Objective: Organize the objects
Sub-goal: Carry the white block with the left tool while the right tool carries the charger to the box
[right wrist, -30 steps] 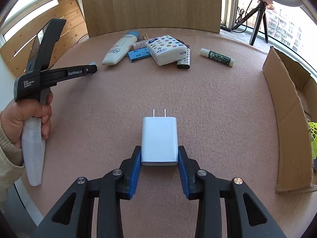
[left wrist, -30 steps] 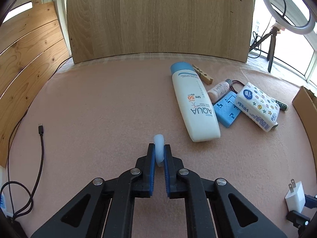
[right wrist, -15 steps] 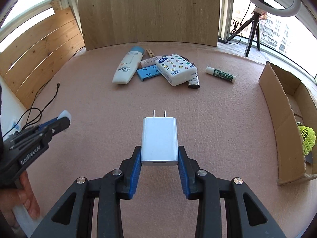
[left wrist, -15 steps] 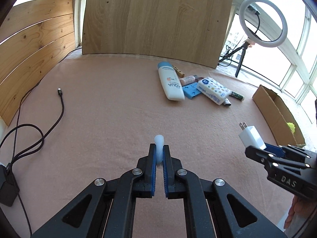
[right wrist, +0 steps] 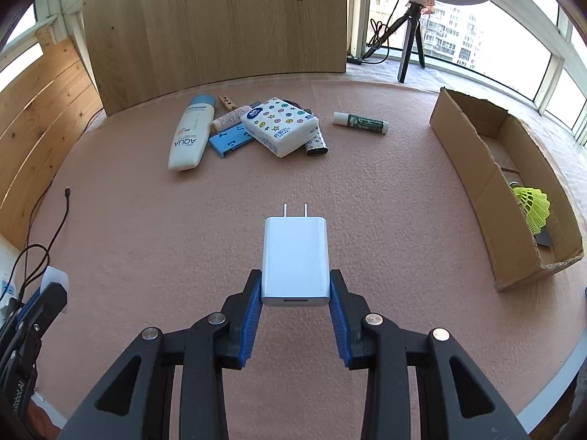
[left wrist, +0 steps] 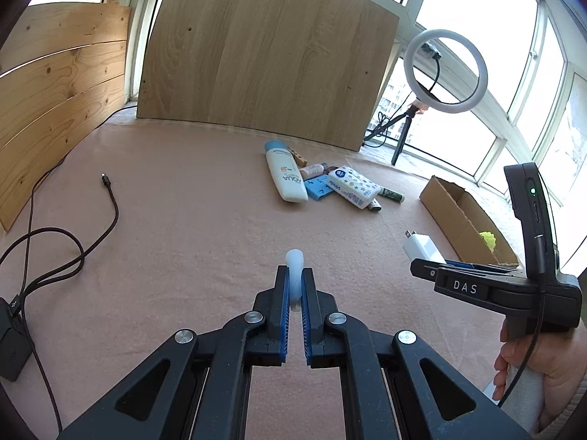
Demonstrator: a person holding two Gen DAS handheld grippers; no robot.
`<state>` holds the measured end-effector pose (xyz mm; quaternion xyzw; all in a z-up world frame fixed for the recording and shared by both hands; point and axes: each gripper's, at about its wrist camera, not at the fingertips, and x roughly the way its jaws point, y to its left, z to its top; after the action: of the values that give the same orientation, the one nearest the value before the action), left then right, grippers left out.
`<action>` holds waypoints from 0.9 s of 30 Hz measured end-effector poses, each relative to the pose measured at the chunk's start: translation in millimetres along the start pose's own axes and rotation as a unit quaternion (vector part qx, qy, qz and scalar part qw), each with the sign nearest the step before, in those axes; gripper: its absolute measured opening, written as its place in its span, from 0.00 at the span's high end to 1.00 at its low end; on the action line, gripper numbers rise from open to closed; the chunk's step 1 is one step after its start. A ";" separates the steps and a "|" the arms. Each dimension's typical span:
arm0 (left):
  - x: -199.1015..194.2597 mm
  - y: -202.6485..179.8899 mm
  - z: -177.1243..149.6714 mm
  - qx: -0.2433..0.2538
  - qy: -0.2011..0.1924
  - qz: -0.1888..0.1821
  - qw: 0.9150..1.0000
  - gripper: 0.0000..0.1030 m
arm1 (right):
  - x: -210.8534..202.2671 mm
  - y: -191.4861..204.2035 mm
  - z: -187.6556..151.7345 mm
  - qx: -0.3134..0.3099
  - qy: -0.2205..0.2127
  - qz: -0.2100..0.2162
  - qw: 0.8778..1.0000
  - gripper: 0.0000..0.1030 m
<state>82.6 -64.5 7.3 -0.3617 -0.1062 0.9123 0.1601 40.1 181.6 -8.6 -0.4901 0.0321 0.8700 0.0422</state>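
My left gripper [left wrist: 294,278] is shut on a small translucent white piece [left wrist: 294,262], held above the pink mat; it also shows at the lower left of the right wrist view [right wrist: 55,282]. My right gripper [right wrist: 295,286] is shut on a white plug charger [right wrist: 295,256], prongs pointing forward, held above the mat; the charger also shows in the left wrist view [left wrist: 422,249]. A cardboard box [right wrist: 477,168] stands at the right with a yellow shuttlecock [right wrist: 533,207] inside.
A pile lies at the far middle: a white AQUA bottle [right wrist: 190,134], a blue flat piece [right wrist: 231,141], a tissue pack [right wrist: 280,124], a clothespin [right wrist: 226,102], a small dark tube [right wrist: 316,143]. A green glue stick [right wrist: 361,123] lies apart. A black cable [left wrist: 66,249] trails at left. A ring light [left wrist: 445,69] stands behind.
Both grippers have risen and drawn back from the mat with their objects still held. The pile and box now look farther away.
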 end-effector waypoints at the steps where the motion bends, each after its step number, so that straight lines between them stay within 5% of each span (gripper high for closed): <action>1: -2.1 -0.1 0.4 0.000 -0.002 -0.003 1.000 0.95 | -2.9 1.5 0.4 -0.002 -0.003 -0.004 1.000 0.70; 27: -21.2 -32.7 16.5 0.015 -0.017 -0.029 0.999 0.95 | -44.7 -4.8 7.7 -0.005 -0.032 -0.024 0.999 0.70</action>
<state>92.8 -43.3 42.5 -0.3404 -0.1056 0.9149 0.1897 57.1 185.3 33.6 -0.4633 0.0143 0.8840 0.0613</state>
